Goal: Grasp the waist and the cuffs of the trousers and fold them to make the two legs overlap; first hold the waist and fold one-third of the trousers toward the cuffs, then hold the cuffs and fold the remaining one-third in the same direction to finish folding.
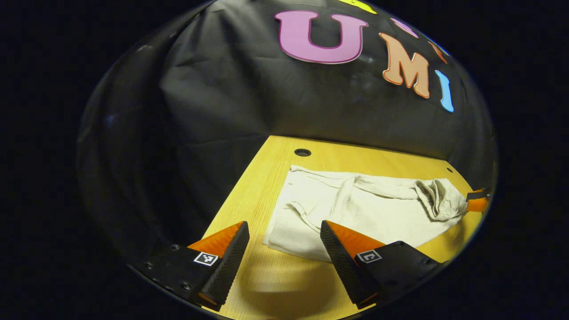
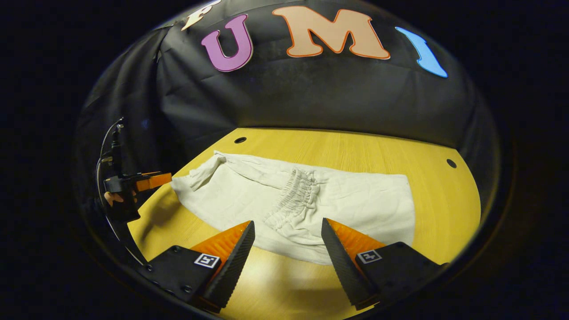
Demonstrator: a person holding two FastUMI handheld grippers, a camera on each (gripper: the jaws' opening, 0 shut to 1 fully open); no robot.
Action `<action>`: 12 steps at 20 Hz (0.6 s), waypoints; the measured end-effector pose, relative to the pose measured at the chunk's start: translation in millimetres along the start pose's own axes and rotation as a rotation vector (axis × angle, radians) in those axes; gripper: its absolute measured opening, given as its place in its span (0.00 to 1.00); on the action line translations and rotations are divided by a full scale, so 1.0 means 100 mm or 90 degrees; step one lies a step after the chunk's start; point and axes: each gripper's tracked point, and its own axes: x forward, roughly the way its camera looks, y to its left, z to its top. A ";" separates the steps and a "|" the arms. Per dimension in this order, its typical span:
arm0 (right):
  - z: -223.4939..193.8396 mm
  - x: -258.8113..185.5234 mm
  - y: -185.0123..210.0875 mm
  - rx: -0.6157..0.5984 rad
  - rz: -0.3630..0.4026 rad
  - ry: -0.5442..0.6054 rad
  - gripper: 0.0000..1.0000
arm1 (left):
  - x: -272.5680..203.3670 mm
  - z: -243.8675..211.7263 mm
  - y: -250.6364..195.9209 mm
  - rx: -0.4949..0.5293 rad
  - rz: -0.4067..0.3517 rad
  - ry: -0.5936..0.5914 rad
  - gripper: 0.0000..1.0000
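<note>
Cream trousers (image 2: 311,204) lie folded and rumpled on the wooden table (image 2: 435,195), gathered elastic waist (image 2: 293,200) lying on top.

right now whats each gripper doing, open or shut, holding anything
Left gripper: open, holding nothing, hovering near one end of the trousers.
Right gripper: open, holding nothing, near the gathered waistband.

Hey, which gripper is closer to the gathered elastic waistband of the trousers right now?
Right. The right gripper hangs open just before the waistband; the left gripper, also open, is at the trousers' far end.
</note>
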 end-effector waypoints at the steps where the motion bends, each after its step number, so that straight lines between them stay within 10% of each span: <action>1: -0.01 -0.02 -0.01 -0.004 -0.005 0.000 0.97 | 0.07 -0.07 0.01 -0.015 -0.003 0.013 0.96; 12: -0.12 -0.15 -0.03 -0.020 -0.032 0.013 0.97 | 0.39 -0.27 -0.03 -0.023 -0.014 0.053 0.96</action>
